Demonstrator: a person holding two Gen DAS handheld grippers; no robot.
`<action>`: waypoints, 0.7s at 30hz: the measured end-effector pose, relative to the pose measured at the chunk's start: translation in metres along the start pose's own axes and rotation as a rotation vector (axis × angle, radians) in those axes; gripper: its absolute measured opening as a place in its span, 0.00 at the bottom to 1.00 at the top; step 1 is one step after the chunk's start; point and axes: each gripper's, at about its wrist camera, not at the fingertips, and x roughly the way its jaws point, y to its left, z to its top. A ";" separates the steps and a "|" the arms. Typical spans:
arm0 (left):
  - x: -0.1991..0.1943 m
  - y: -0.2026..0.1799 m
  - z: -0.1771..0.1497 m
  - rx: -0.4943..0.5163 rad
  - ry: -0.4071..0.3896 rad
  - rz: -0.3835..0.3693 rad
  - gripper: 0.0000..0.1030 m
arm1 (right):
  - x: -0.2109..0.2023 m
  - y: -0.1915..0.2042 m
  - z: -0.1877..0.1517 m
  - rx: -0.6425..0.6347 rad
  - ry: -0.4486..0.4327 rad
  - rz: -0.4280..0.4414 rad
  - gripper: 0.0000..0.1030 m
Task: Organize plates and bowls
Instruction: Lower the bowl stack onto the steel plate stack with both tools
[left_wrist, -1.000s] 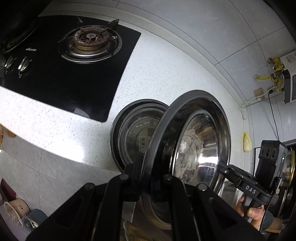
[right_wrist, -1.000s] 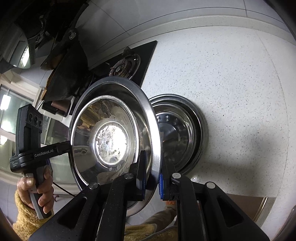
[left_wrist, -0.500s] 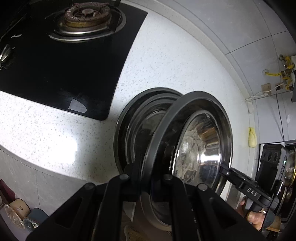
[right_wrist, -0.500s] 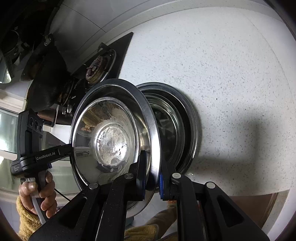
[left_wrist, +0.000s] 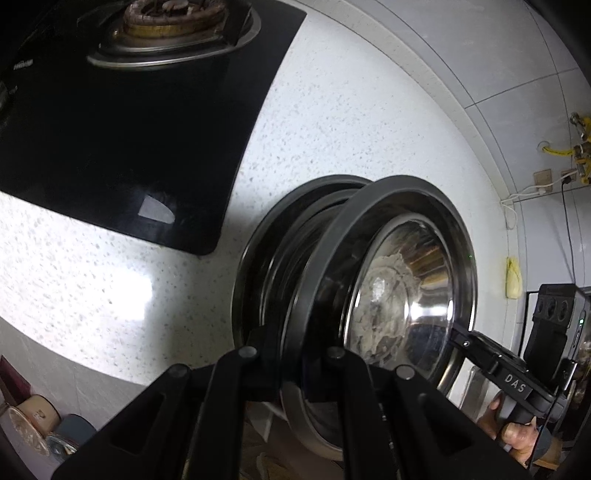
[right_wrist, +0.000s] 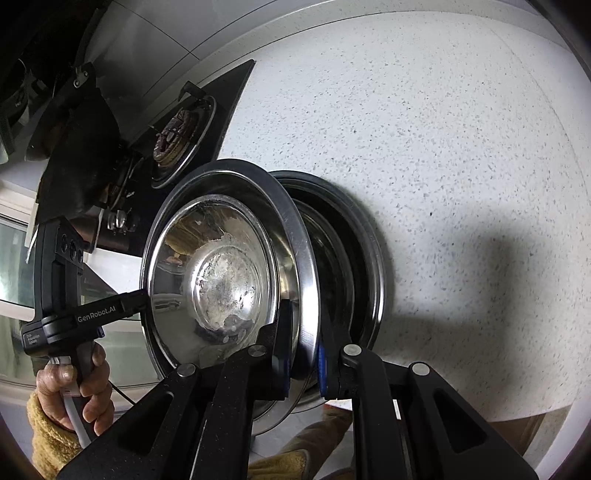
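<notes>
A shallow steel plate (left_wrist: 399, 295) with a wide rim and a scuffed centre hangs between both grippers. My left gripper (left_wrist: 295, 354) is shut on the rim's near edge in the left wrist view. My right gripper (right_wrist: 304, 354) is shut on the opposite edge of the same plate (right_wrist: 221, 280). Just beneath it, a stack of similar steel plates (left_wrist: 266, 251) rests on the counter, also seen in the right wrist view as the stack (right_wrist: 354, 258). The held plate overlaps the stack closely; I cannot tell whether they touch.
The speckled white counter (left_wrist: 332, 129) spreads around the stack. A black gas hob (left_wrist: 129, 129) with a burner (right_wrist: 177, 136) lies close beside the stack. The counter's front edge runs right under the grippers. A hand in a yellow sleeve (right_wrist: 74, 384) grips the left tool.
Both grippers have come down with the plate held between them. The stack below now looks larger and the gap to it has narrowed. The hob has slid towards the frame's top.
</notes>
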 end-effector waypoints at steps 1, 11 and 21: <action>0.002 0.000 0.000 0.002 0.002 0.008 0.07 | 0.001 -0.002 0.000 -0.003 -0.002 -0.001 0.11; 0.017 0.002 -0.001 0.000 0.011 0.012 0.07 | 0.007 -0.012 0.001 0.015 -0.007 0.012 0.11; 0.017 -0.003 0.000 0.037 -0.016 0.027 0.08 | 0.003 -0.013 -0.001 -0.002 -0.019 0.012 0.11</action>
